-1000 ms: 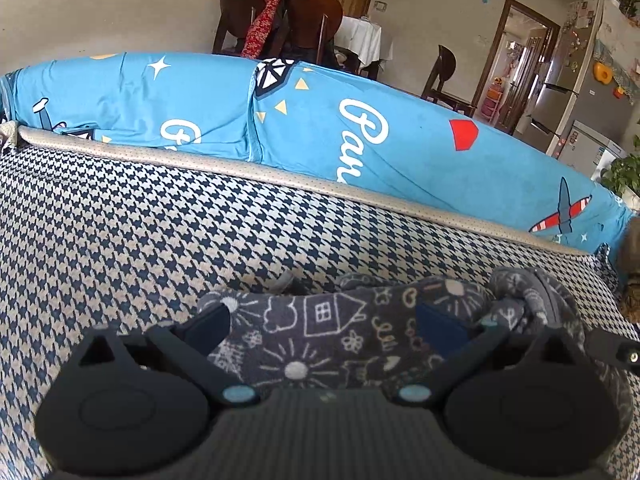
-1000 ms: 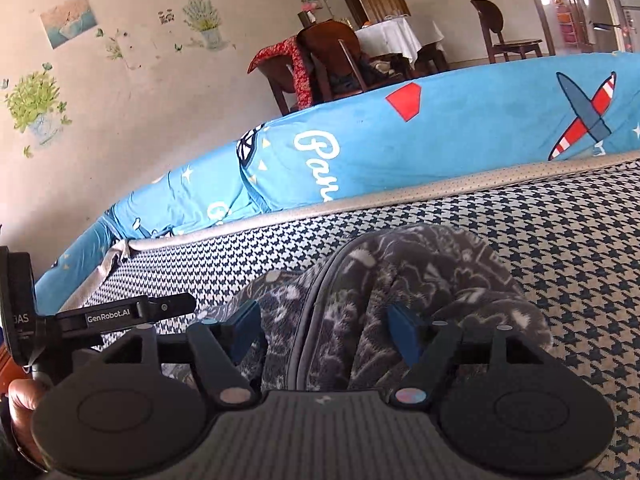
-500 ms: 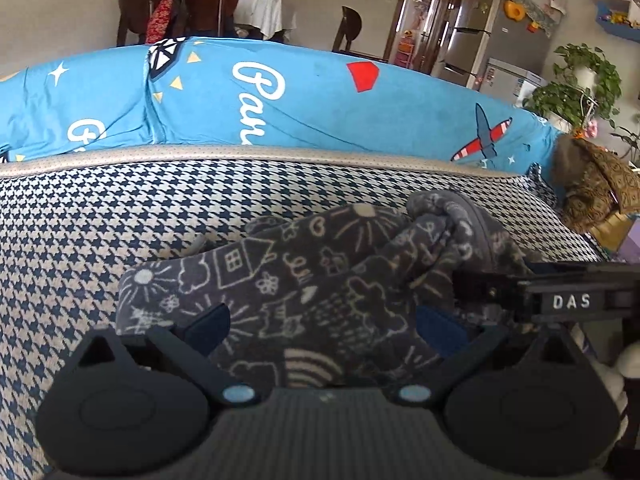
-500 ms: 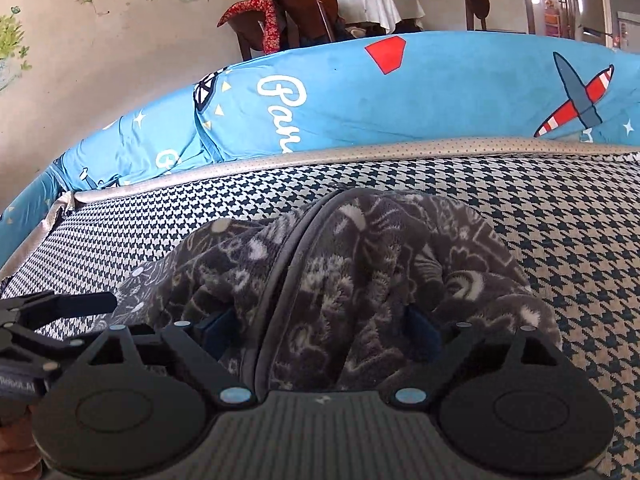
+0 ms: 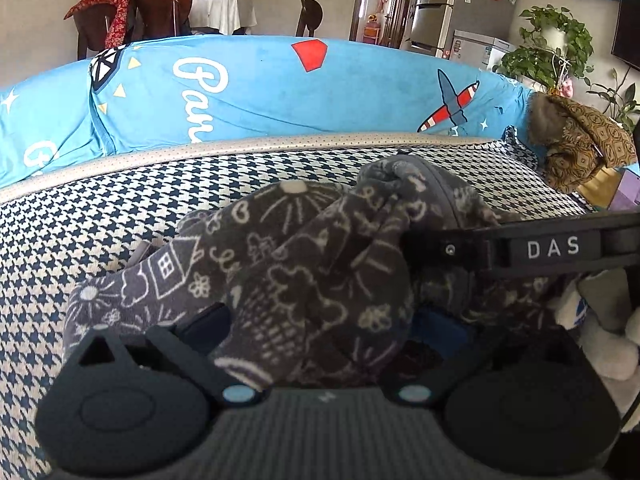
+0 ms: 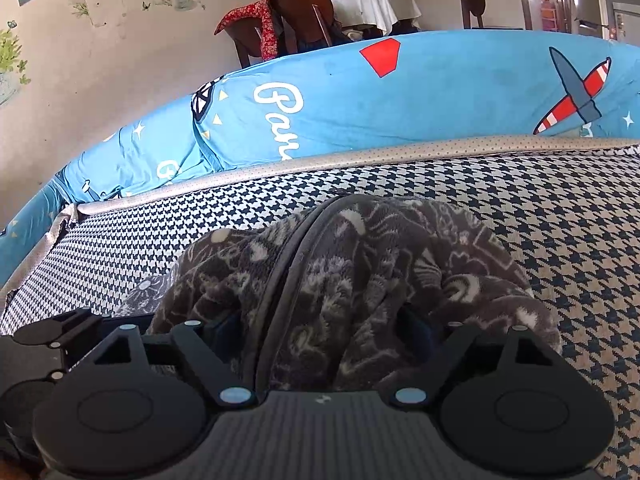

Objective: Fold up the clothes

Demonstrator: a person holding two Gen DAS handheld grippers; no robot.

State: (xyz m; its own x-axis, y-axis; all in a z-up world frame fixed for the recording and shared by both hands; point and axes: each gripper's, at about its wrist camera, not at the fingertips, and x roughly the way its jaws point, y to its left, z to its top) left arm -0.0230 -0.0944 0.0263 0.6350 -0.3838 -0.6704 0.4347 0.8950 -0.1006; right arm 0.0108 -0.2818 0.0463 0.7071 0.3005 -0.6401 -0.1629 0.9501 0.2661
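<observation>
Both tools carried the grey printed garment (image 5: 304, 280) toward each other over the last second. Left tool (image 5: 320, 332) and right tool (image 6: 320, 328) stand wide with bunched cloth between the fingers; grip can't be told. Looks mid-fold.

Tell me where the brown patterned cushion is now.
In the left wrist view, the brown patterned cushion lies far right, against the blue sofa back, below the potted plant.
</observation>
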